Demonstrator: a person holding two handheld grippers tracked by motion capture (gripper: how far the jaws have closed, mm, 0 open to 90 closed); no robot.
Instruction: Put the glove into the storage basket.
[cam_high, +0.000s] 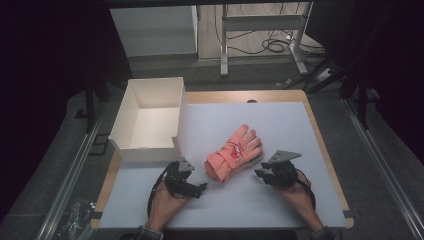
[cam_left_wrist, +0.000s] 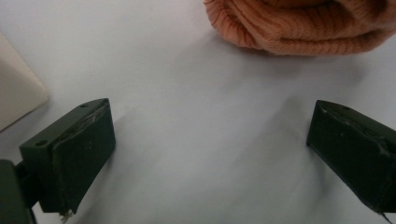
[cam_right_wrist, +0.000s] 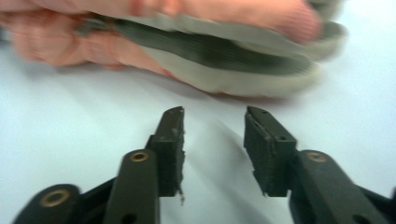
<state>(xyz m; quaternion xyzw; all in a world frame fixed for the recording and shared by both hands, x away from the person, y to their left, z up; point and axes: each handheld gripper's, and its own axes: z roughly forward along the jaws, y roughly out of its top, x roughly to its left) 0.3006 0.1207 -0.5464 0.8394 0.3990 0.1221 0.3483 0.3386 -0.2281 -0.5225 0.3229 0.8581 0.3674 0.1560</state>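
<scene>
A pink knit glove with a red patch lies on the white mat, fingers pointing to the far right. In the right gripper view the glove looks like two stacked layers with grey palm sides. My left gripper rests just left of the cuff, jaws wide open and empty. In the left gripper view the ribbed cuff lies ahead of my left gripper, apart from it. My right gripper sits beside the glove's near right edge. In its own view my right gripper is open, a gap short of the glove.
An empty white box stands at the mat's left, close behind my left gripper; its corner is in the left gripper view. The white mat covers a wooden table. Bare mat lies in front of and right of the glove.
</scene>
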